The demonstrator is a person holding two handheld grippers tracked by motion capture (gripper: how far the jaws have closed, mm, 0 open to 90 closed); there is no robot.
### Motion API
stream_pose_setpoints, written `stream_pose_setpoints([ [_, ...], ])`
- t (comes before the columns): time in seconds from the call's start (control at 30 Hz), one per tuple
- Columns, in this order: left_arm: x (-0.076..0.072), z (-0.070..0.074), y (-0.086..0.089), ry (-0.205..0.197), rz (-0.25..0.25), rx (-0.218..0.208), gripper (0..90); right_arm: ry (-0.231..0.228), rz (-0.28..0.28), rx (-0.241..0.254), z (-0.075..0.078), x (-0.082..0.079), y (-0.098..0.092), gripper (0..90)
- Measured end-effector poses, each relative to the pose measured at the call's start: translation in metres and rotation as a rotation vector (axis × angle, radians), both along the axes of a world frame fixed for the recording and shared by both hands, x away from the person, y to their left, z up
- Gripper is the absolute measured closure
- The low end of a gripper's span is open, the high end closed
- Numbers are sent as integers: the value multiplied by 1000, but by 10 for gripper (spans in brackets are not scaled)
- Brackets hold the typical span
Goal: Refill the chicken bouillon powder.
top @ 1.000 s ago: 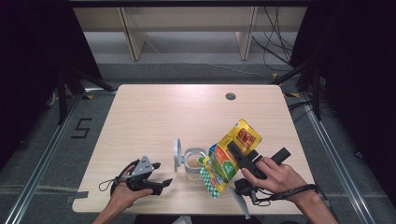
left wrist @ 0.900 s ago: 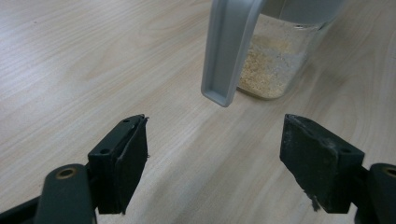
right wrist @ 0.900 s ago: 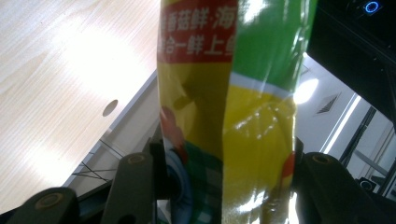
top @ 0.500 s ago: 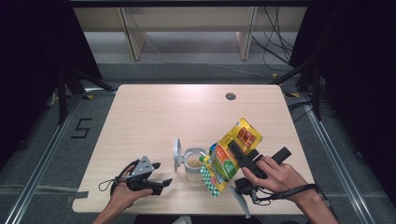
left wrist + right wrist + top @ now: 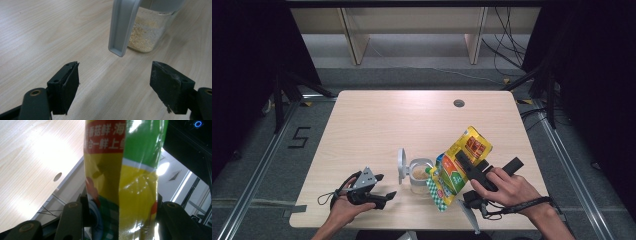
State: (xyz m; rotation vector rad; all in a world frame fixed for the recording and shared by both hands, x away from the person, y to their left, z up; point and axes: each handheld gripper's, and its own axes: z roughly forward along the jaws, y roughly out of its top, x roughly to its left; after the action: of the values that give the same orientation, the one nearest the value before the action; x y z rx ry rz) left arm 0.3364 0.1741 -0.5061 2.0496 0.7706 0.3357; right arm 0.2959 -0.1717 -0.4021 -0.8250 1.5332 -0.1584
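Observation:
A yellow and green printed pouch (image 5: pixel 460 165) hangs tilted above the table's front right, its lower end at the rim of a small clear jar (image 5: pixel 418 176). The jar holds pale granules (image 5: pixel 142 37), and its grey flip lid (image 5: pixel 402 162) stands open on the left. My right gripper (image 5: pixel 466 164) is shut on the pouch (image 5: pixel 125 182), with a jaw pressing on each side. My left gripper (image 5: pixel 384 186) rests near the front left edge and points at the jar. Its jaws stand open with nothing between them (image 5: pixel 115 85), and the lid (image 5: pixel 122 27) hangs just ahead.
The wooden table (image 5: pixel 412 120) has a round cable hole (image 5: pixel 459 103) at the back right. Wooden shelving legs (image 5: pixel 354 40) and loose cables (image 5: pixel 507 45) lie on the floor beyond the far edge. Dark curtains flank both sides.

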Motion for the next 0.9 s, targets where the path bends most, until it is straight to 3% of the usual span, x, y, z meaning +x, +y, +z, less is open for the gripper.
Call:
stream_pose_setpoints([
  [0.1,1,2,2,-19,-13,40,231,0,-12,5,0,-1,0,565],
  [0.27,0,0,0,-9,8,3,231,-3,-7,7,1,0,0,566],
  [0.3,1,2,2,-23,-11,44,231,-2,-2,12,1,0,-1,566],
  [0.33,1,2,2,-23,-11,44,231,-2,-2,12,1,0,-1,566],
  [0.37,0,0,0,-4,12,9,231,-3,1,10,1,0,-1,566],
  [0.47,0,0,0,-11,5,6,231,0,2,6,1,1,-1,567],
  [0.5,1,2,2,-16,-15,31,231,0,1,10,1,1,-1,567],
  [0.57,0,0,-1,0,16,0,231,-8,1,9,0,0,-1,567],
  [0.67,1,0,1,-29,-5,11,231,-6,-8,18,0,-1,-2,572],
  [0.73,0,0,0,-1,10,-8,232,-7,-6,14,0,-1,-2,573],
  [0.8,0,0,0,-9,10,5,232,-4,-7,16,0,-1,-2,573],
  [0.9,0,0,0,-10,10,-8,232,1,-8,8,1,-1,-1,574],
])
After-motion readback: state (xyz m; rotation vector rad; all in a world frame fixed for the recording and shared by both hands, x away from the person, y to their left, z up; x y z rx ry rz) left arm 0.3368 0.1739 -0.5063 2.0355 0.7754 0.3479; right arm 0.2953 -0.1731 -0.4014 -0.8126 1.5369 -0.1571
